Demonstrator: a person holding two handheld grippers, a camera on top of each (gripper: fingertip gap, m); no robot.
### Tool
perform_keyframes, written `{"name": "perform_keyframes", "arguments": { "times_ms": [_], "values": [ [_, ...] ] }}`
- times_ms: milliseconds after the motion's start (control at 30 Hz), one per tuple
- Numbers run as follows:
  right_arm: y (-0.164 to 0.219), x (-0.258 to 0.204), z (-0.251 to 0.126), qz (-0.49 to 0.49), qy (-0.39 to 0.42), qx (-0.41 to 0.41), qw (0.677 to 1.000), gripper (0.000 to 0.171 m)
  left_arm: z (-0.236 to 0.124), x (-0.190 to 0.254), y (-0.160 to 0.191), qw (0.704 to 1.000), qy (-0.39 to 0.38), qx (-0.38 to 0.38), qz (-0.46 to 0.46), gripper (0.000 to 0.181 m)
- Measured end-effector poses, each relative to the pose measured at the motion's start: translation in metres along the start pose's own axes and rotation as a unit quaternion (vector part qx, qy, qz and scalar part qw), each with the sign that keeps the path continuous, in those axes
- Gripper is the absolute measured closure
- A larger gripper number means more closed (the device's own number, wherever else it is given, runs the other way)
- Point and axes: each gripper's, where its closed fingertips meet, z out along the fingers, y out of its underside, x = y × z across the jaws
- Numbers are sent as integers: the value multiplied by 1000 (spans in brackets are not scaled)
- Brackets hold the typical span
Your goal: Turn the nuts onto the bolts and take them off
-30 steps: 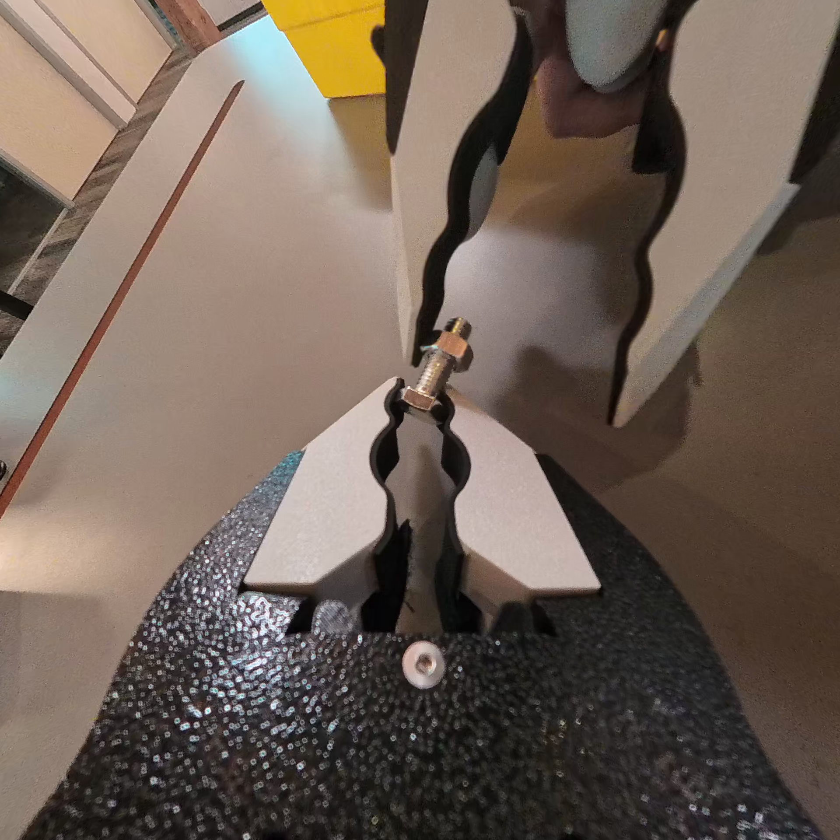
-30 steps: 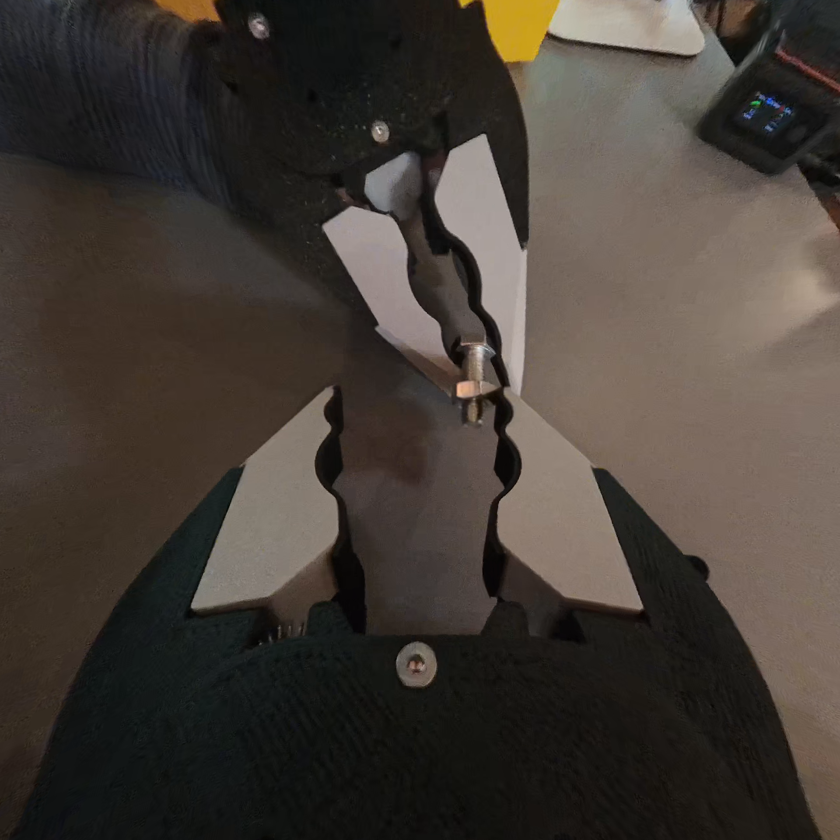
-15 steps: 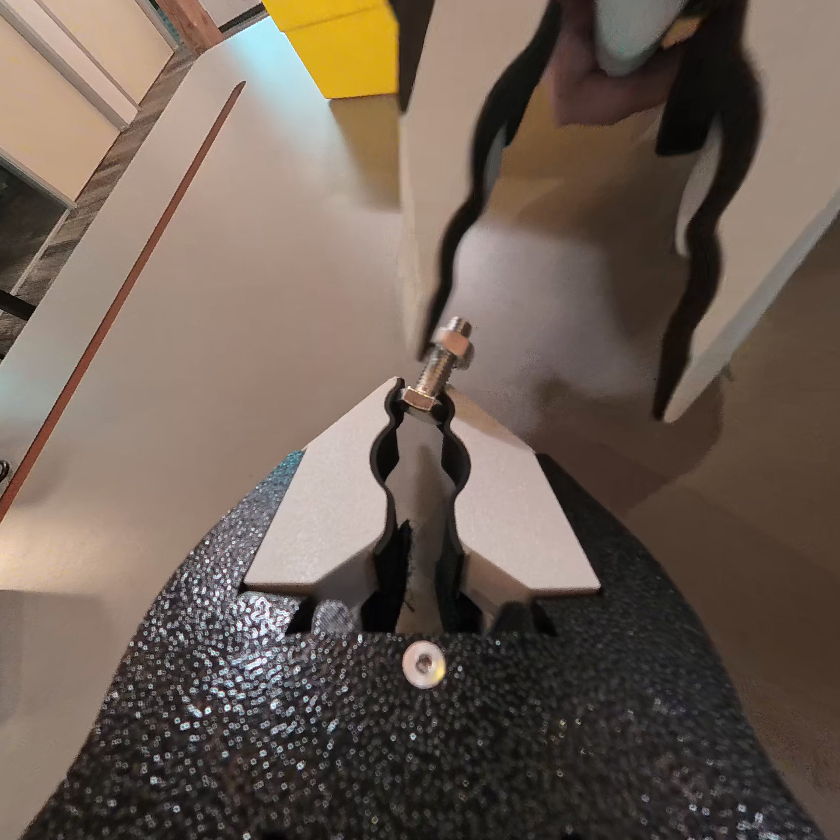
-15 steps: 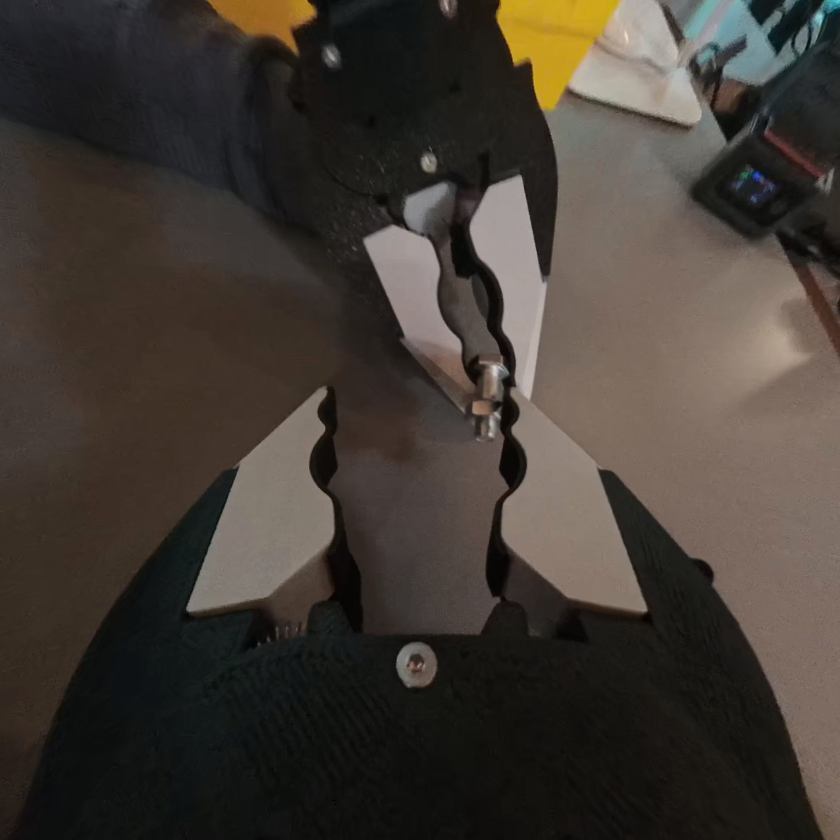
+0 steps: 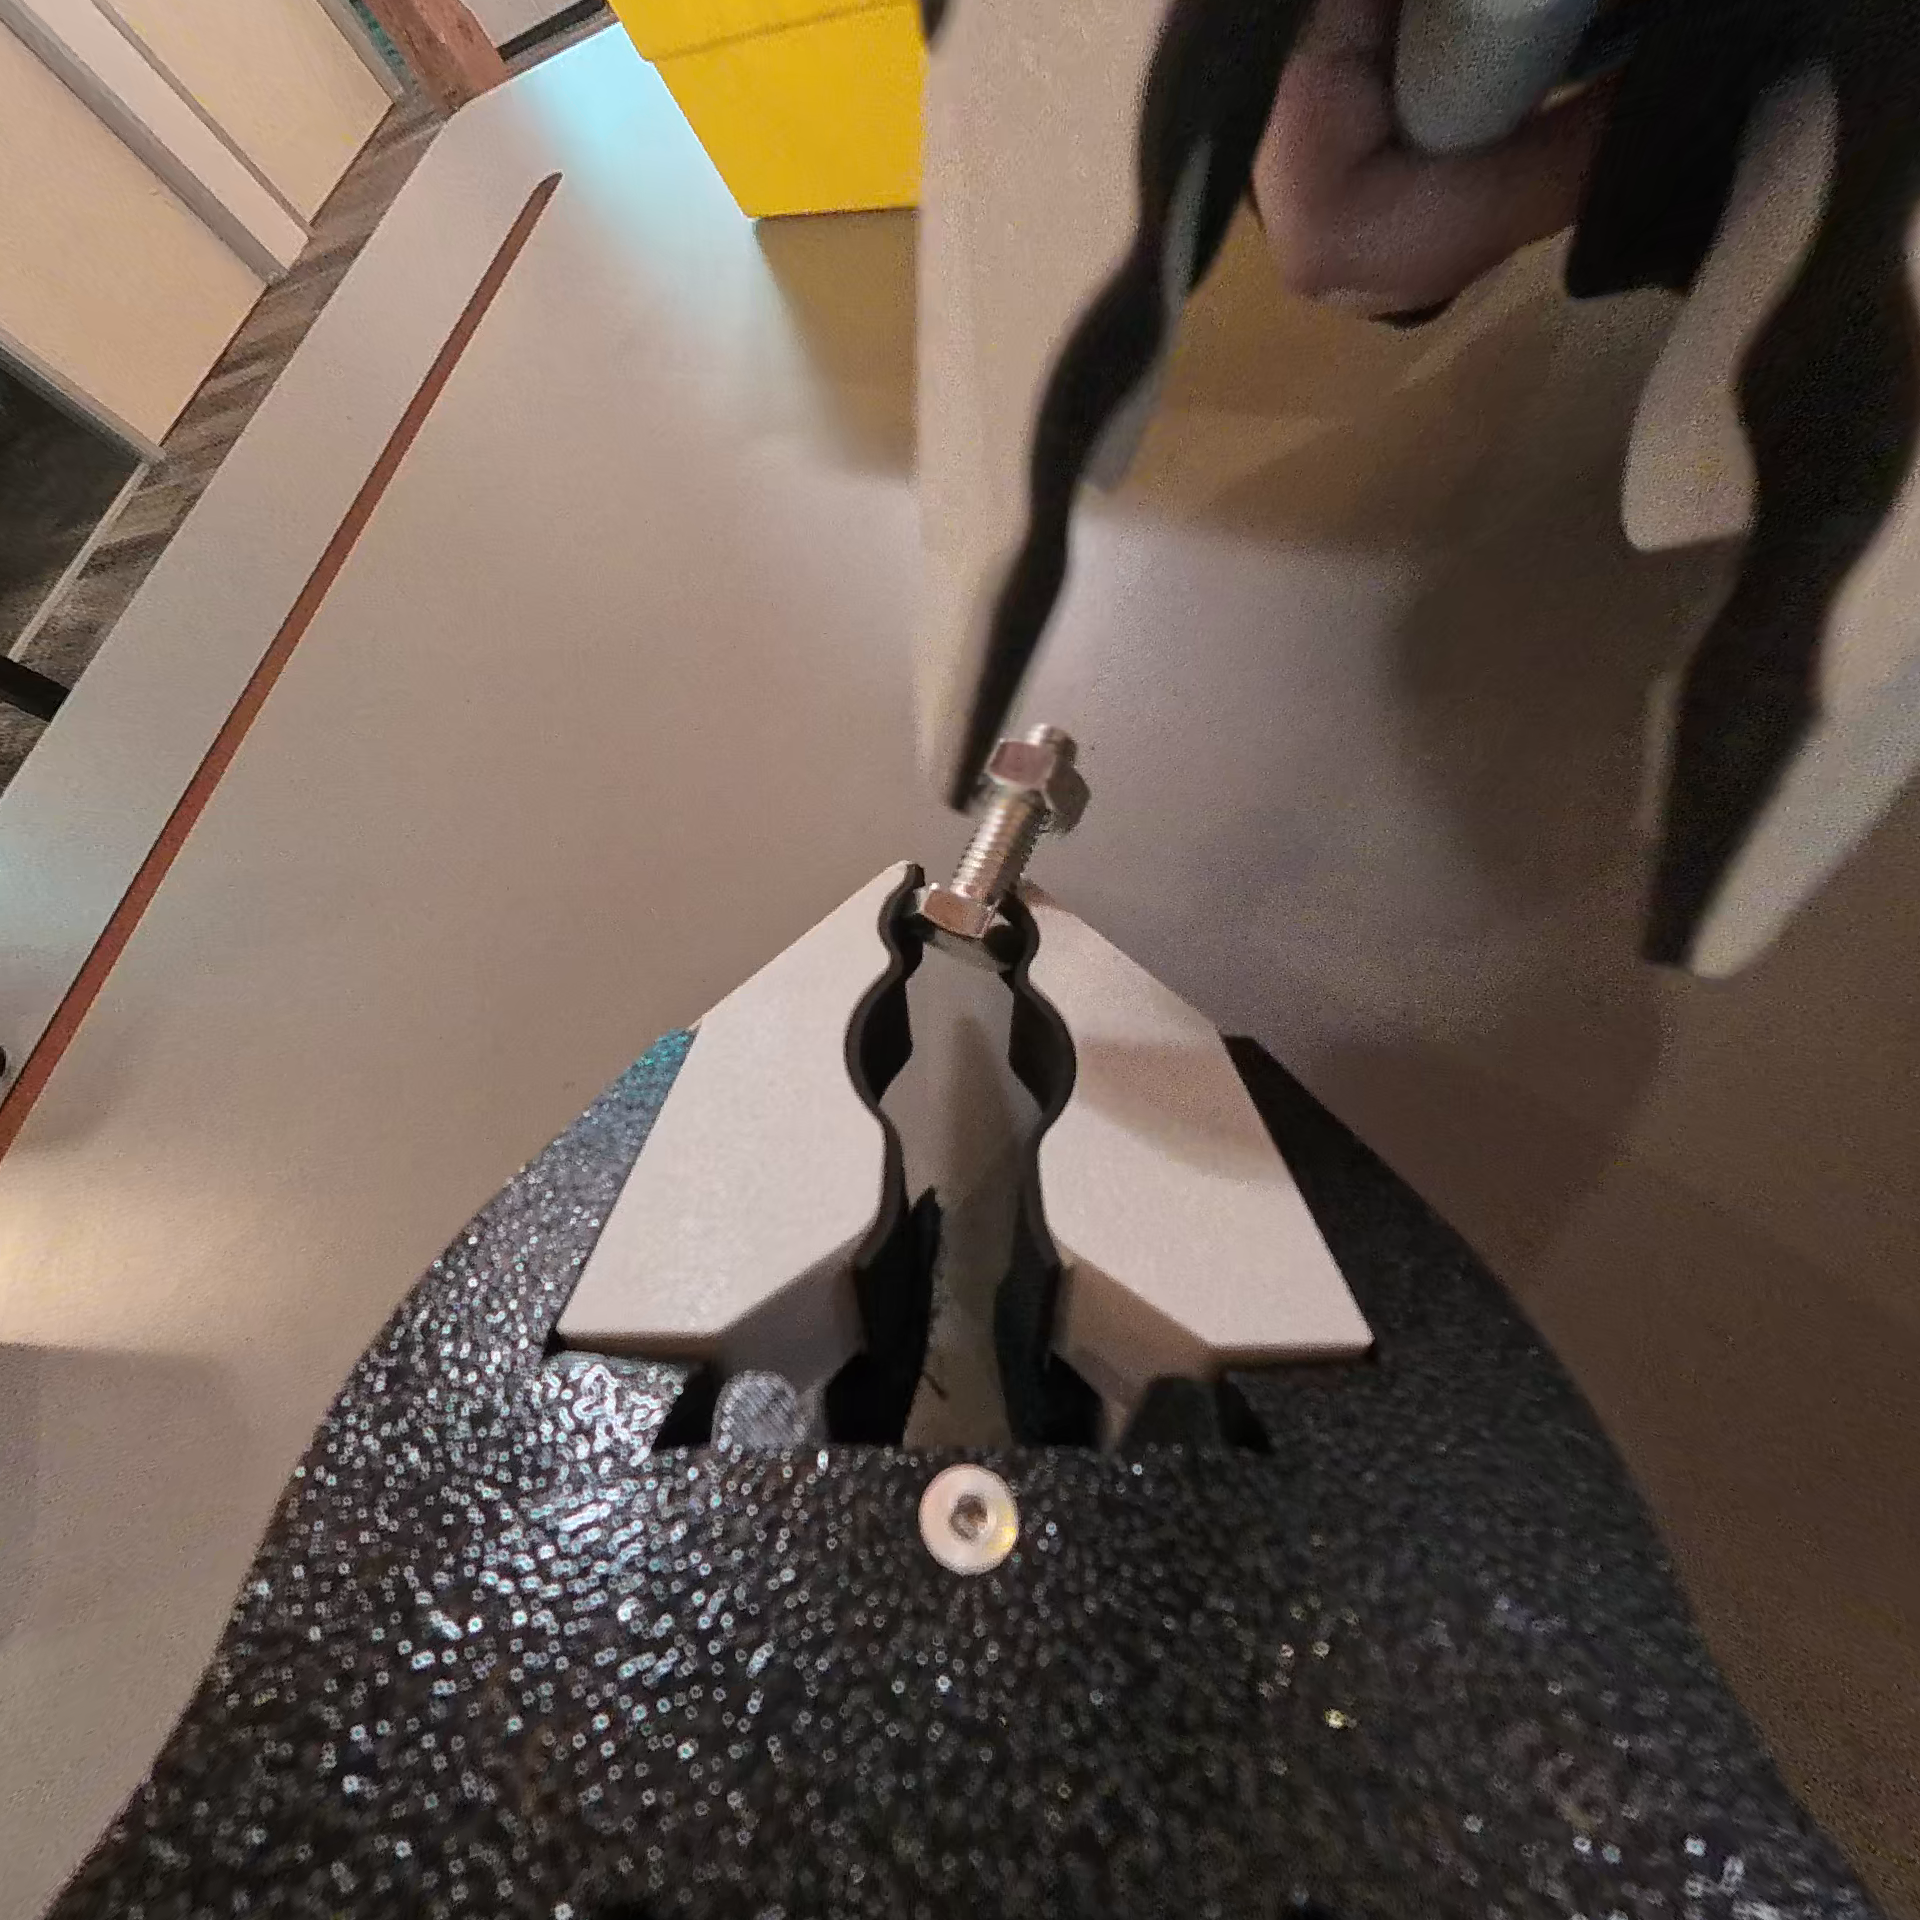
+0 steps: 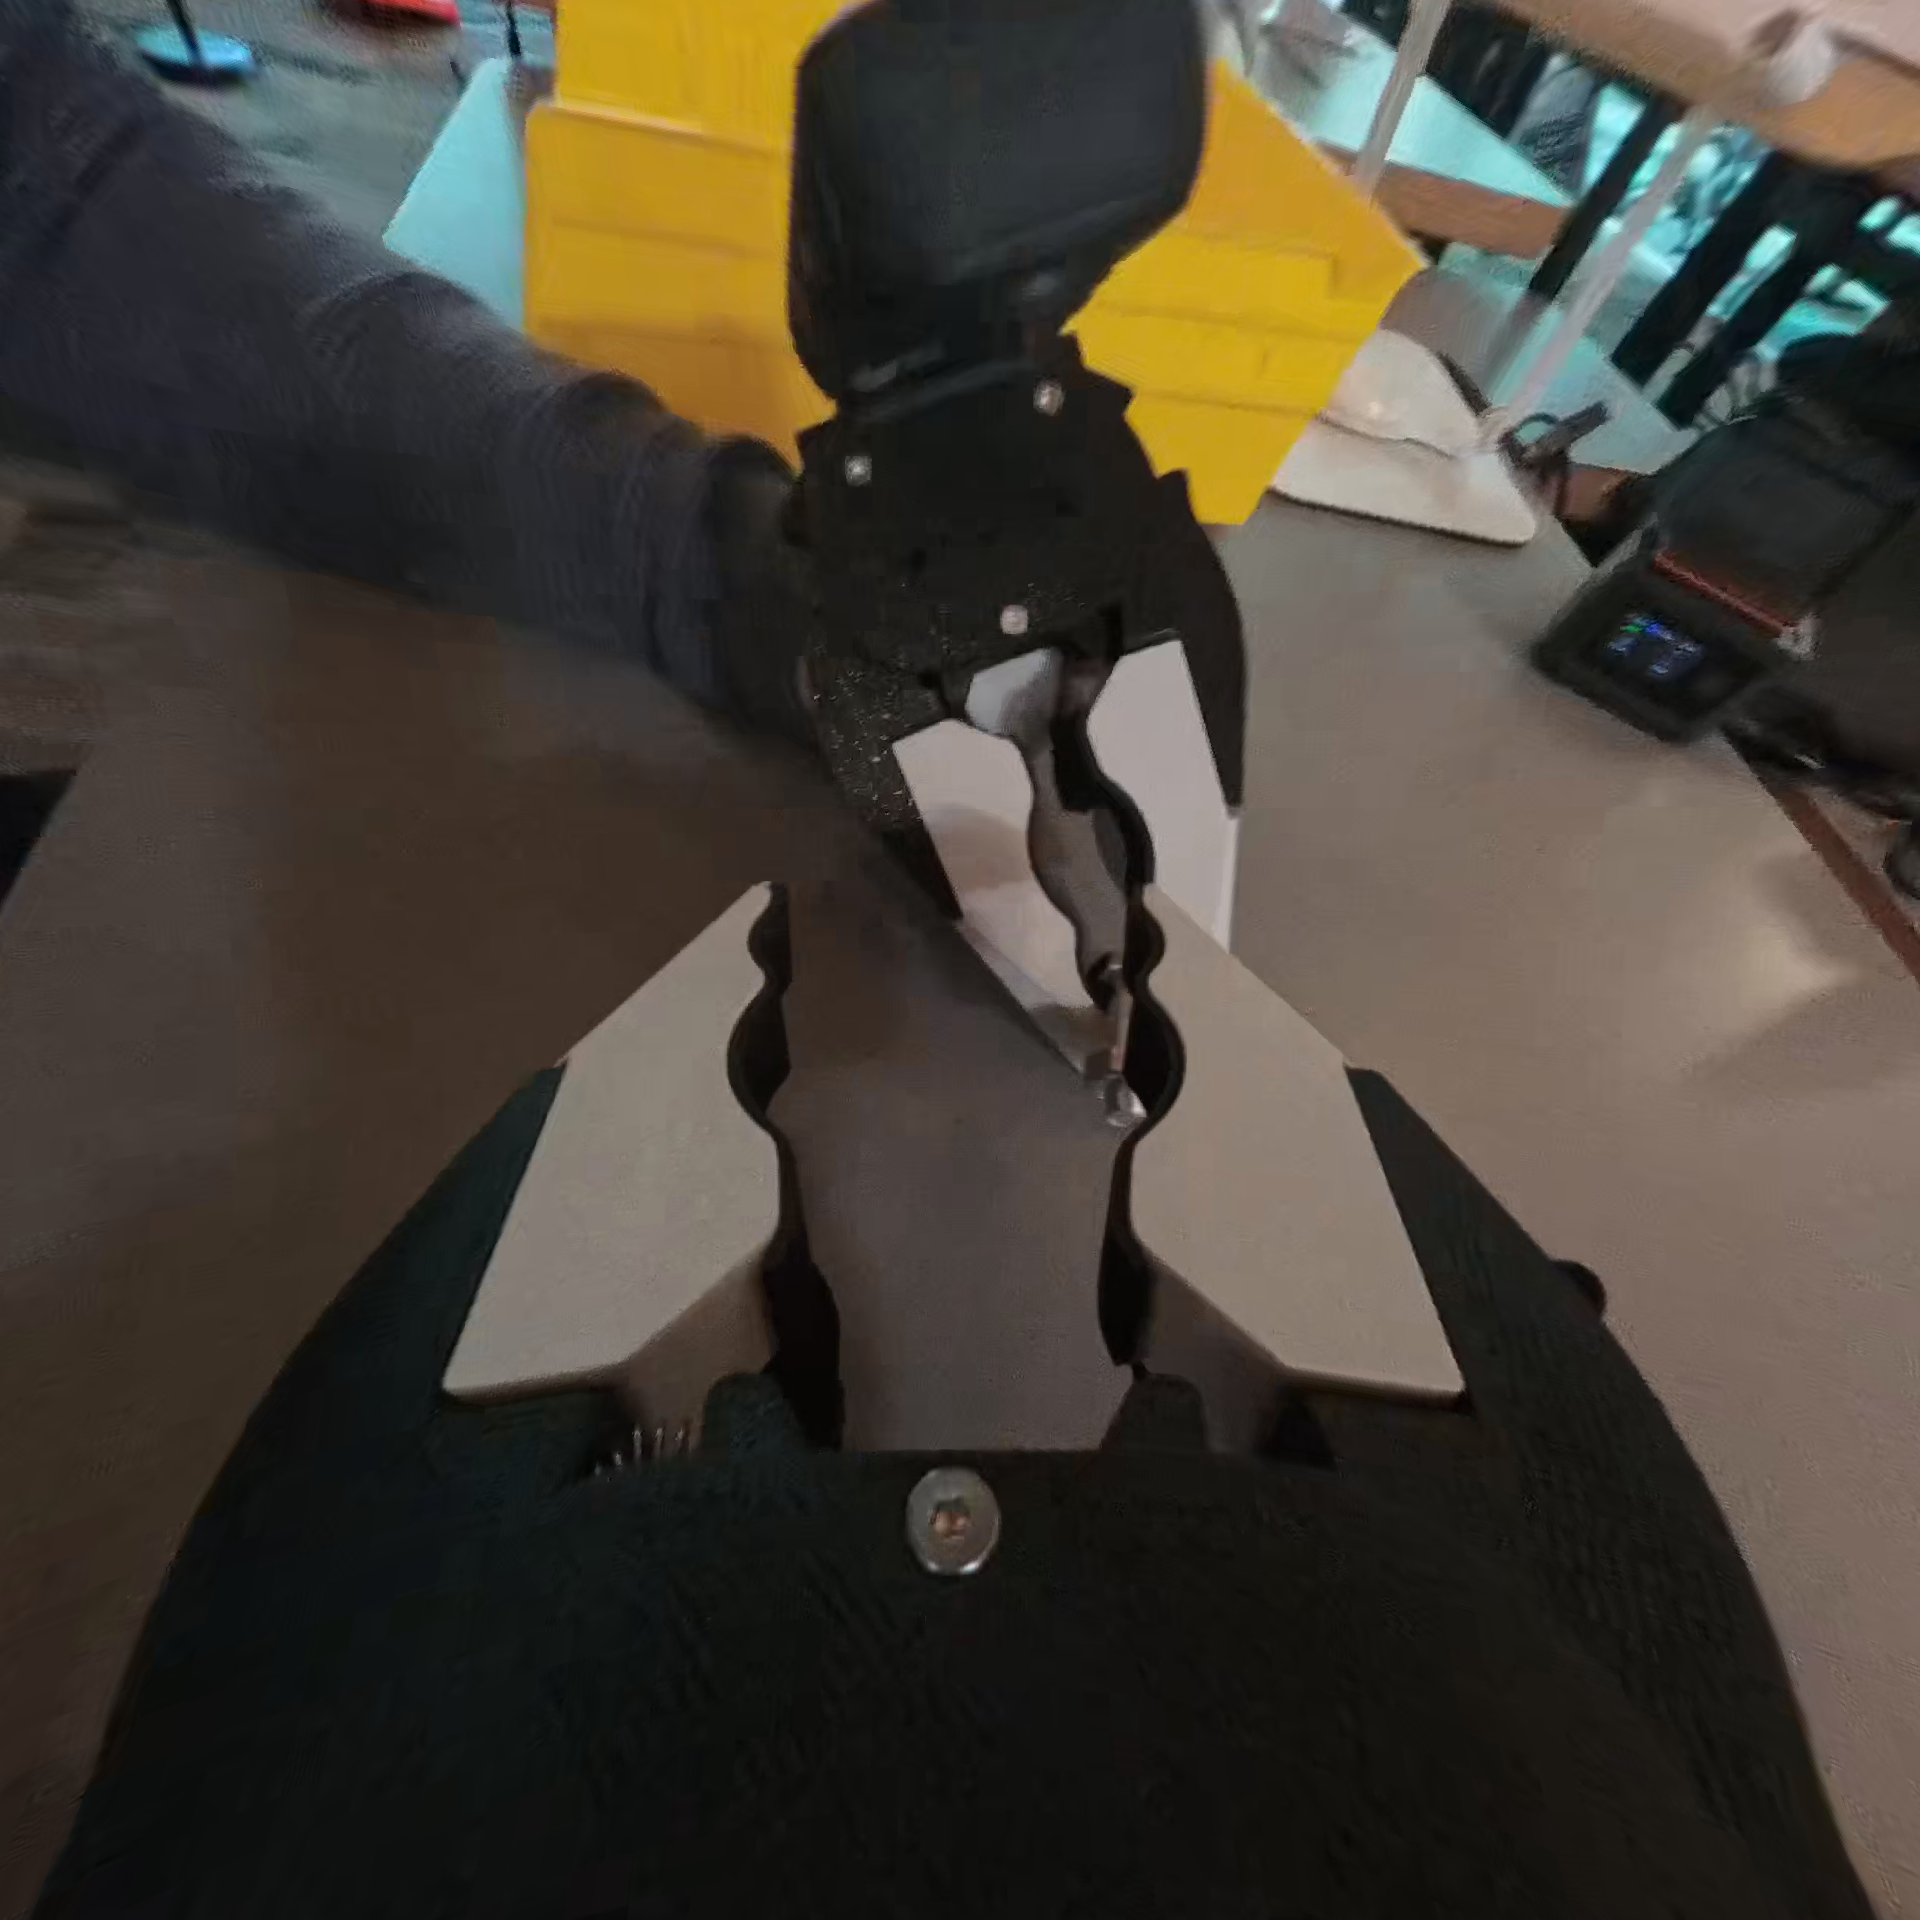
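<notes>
Steel, small and rigid, the bolt (image 5: 995, 854) is being held off the table (image 5: 623, 623) by the left gripper (image 5: 961, 925), whose fingertips are clamped on its hex head, threaded end pointing away. The nut (image 5: 1031, 779) is sitting near the shank's far end. The right gripper (image 5: 1340, 831) is hovering spread wide, one fingertip (image 5: 961, 717) just beside the nut. Judged light, hard and slippery: grip across opposite flats, never the threads

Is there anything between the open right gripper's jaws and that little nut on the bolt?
Nothing. In the left wrist view the right gripper stands open beside the nut, one jaw tip nearly touching it, only bare table behind.
</notes>
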Motion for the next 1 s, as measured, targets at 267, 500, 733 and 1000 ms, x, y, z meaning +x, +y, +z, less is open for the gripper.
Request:
{"name": "perform_keyframes", "arguments": {
  "times_ms": [267, 500, 733, 1000],
  "values": [
    [46, 8, 6, 86, -8, -116, 989, 95, 0, 0, 0, 1000, -1, 0, 1, 169],
    [22, 16, -4, 71, 18, -55, 996, 105, 0, 0, 0, 1000, -1, 0, 1, 169],
    [31, 4, 7, 36, 3, -96, 995, 91, 0, 1, 0, 1000, -1, 1, 4, 169],
    [43, 19, -5, 105, 24, -107, 988, 96, 0, 0, 0, 1000, 0, 0, -1, 169]
  ]
}}
